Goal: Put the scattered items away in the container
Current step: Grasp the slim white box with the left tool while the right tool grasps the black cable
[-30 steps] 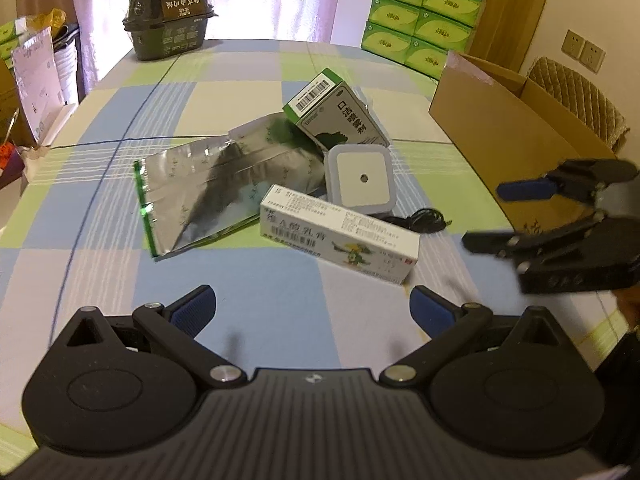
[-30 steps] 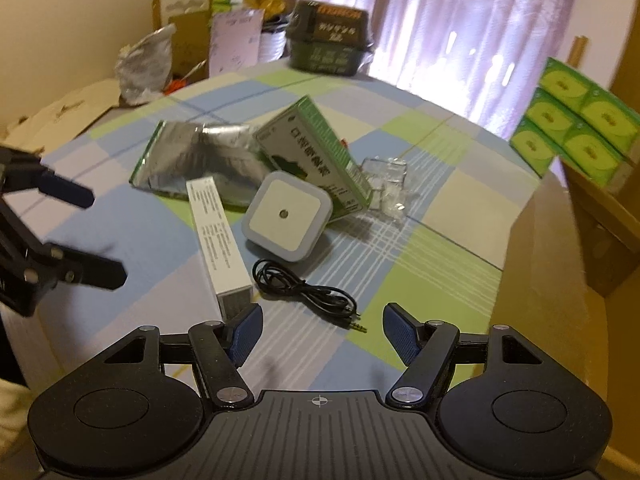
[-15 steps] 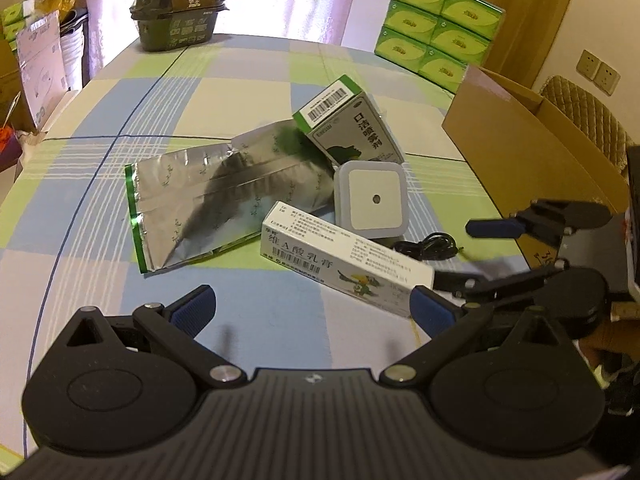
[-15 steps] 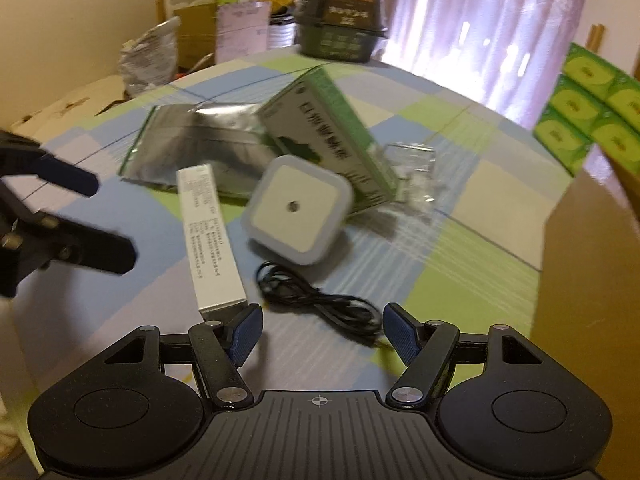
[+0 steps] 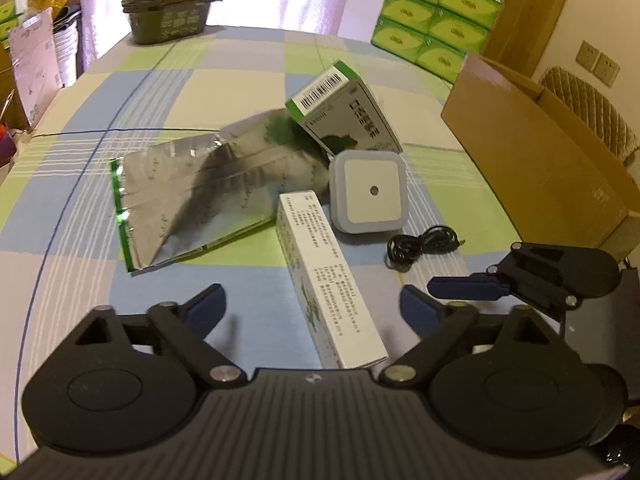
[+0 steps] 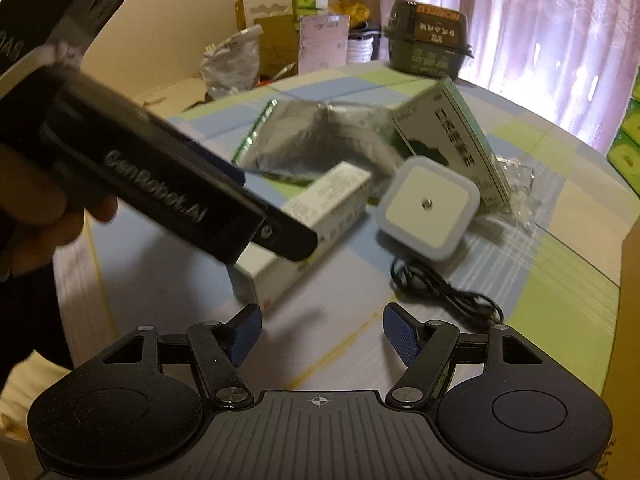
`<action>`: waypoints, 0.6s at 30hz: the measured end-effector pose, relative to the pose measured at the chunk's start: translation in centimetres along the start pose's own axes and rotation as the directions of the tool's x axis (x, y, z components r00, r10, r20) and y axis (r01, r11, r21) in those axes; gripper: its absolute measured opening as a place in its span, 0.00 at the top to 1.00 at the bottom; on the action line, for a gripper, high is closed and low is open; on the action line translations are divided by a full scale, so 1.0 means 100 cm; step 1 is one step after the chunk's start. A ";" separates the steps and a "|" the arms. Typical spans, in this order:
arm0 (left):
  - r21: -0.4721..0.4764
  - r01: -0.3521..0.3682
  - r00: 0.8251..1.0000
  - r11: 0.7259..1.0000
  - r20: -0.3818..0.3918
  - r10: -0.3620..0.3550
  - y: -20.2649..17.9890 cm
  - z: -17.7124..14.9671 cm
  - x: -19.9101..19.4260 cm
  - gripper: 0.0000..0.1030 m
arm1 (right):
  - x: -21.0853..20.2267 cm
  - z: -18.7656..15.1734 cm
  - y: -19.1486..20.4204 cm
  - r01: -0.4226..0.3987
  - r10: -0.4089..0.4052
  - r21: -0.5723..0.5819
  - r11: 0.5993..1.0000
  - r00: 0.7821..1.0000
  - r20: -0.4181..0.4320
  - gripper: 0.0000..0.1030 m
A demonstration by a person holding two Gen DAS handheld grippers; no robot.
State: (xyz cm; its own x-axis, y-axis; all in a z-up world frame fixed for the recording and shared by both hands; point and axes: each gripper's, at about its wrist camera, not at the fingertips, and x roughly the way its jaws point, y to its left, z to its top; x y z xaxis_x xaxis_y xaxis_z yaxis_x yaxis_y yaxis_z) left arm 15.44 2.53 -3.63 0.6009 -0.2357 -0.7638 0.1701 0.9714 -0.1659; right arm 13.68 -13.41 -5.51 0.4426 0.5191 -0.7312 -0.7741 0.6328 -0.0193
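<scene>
My left gripper (image 5: pixel 310 306) straddles the long box (image 5: pixel 330 280), fingers released; my right gripper (image 6: pixel 320 334), fingers also released, hovers near the cable (image 6: pixel 444 292) on the bench (image 5: pixel 224 92).

Checked table (image 5: pixel 240 92), foil pouch (image 5: pixel 208 196), cable (image 5: pixel 424 242)

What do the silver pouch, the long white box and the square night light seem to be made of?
Silver pouch: likely metallised foil film, shiny; it creases and mirrors the light.
Long white box: printed paperboard, with sharp folded edges and a slight sheen.
Square night light: probably moulded plastic, matte, with rounded corners and a smooth face.
</scene>
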 end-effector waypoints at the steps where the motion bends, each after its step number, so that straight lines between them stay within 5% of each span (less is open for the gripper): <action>1: 0.013 -0.008 1.000 1.000 -0.010 0.008 -0.002 0.001 0.004 0.31 | -0.001 -0.002 -0.003 0.013 -0.013 0.004 1.000 1.000 0.000 0.29; 8: 0.072 -0.025 0.998 0.997 -0.054 0.029 -0.009 0.006 0.019 0.77 | -0.004 -0.001 -0.041 0.139 -0.139 0.070 0.988 0.990 -0.002 0.29; 18: 0.141 -0.003 0.994 0.990 -0.105 0.018 -0.003 -0.003 0.004 0.79 | 0.017 0.023 -0.055 0.107 -0.108 -0.080 0.991 0.994 -0.009 0.29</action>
State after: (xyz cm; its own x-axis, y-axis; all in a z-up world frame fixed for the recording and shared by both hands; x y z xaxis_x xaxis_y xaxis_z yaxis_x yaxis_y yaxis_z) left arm 15.35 2.14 -4.04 0.5185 -0.2137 -0.8279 0.2763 0.9582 -0.0742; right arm 19.70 -14.71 -5.07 0.5195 0.4430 -0.7307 -0.7560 0.6368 -0.1514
